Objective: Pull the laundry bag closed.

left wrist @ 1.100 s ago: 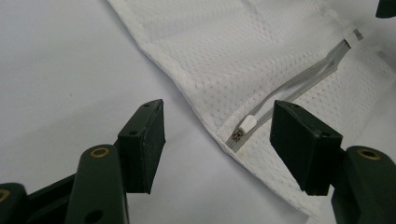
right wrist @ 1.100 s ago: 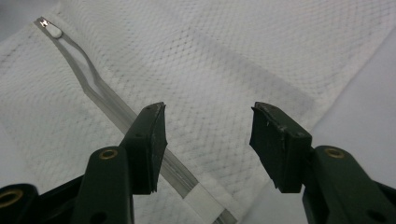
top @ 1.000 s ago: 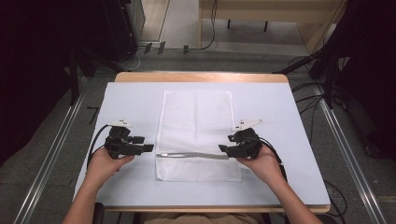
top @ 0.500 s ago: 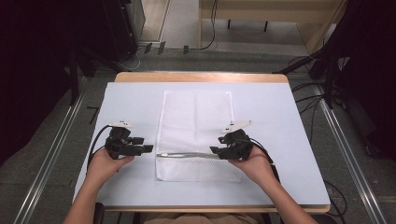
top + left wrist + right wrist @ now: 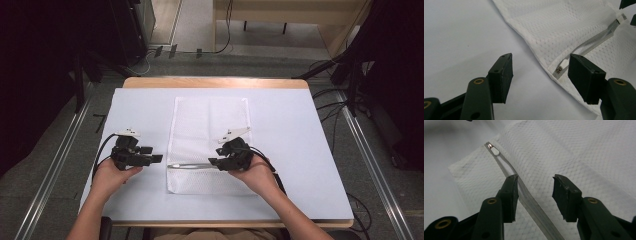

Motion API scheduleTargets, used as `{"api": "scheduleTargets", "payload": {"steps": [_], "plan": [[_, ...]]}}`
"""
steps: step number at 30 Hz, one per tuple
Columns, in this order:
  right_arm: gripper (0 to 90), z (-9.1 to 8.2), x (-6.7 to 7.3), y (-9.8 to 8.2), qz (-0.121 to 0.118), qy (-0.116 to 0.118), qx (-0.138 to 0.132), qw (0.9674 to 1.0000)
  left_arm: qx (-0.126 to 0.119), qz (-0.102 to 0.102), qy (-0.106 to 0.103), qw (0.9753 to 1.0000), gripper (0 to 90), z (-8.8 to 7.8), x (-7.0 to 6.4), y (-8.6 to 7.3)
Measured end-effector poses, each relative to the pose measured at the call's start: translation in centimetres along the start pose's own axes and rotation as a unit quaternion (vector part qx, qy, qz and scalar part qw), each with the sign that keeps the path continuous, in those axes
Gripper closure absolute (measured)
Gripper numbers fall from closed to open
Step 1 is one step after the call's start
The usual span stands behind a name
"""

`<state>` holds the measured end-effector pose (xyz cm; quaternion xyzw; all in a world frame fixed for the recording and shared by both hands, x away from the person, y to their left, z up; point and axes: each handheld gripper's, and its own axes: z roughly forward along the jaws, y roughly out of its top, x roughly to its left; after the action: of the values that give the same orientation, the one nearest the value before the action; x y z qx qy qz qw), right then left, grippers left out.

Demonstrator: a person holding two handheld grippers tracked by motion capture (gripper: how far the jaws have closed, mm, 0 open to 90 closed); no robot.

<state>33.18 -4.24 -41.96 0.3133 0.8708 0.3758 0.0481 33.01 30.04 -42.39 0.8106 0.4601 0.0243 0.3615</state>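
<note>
The white mesh bag (image 5: 209, 145) lies flat mid-table, its zipper (image 5: 192, 165) near the front edge. The right gripper (image 5: 223, 161), jaws apart and just been closing with only mesh between them, hangs over the zipper's right part — it risks pinching fabric, not the distant pull (image 5: 495, 151). The left gripper (image 5: 150, 159) waits gaping just left of the bag — the bag could slide.
</note>
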Motion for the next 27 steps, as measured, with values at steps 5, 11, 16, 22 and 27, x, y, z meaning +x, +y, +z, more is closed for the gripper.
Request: {"api": "scheduleTargets", "payload": {"steps": [5, 11, 16, 22, 27], "plan": [[52.7, 1.0, 0.4, 0.6, -0.008, 0.002, 0.002, 1.0, 0.001, -0.002, -0.001, 1.0, 37.2, 0.0, 0.1, 0.0], [51.0, 2.2, 0.5, 1.3, -0.01, 0.011, 0.007, 0.9999, 0.002, -0.001, -0.001, 1.0, 37.1, 0.0, 0.1, -0.1], [53.4, 3.1, 1.2, 1.8, -0.018, 0.019, 0.007, 0.9996, 0.0, -0.003, 0.001, 1.0, 37.1, -0.1, 0.2, -0.1], [55.0, 4.4, 1.8, 2.3, -0.027, 0.024, 0.004, 0.9993, 0.003, -0.005, 0.007, 1.0, 37.1, -0.1, 0.5, -0.2], [58.7, 5.2, 2.5, 2.6, -0.026, 0.036, 0.003, 0.999, 0.005, -0.005, 0.008, 0.9999, 37.1, 0.0, 0.7, -0.3]]}}
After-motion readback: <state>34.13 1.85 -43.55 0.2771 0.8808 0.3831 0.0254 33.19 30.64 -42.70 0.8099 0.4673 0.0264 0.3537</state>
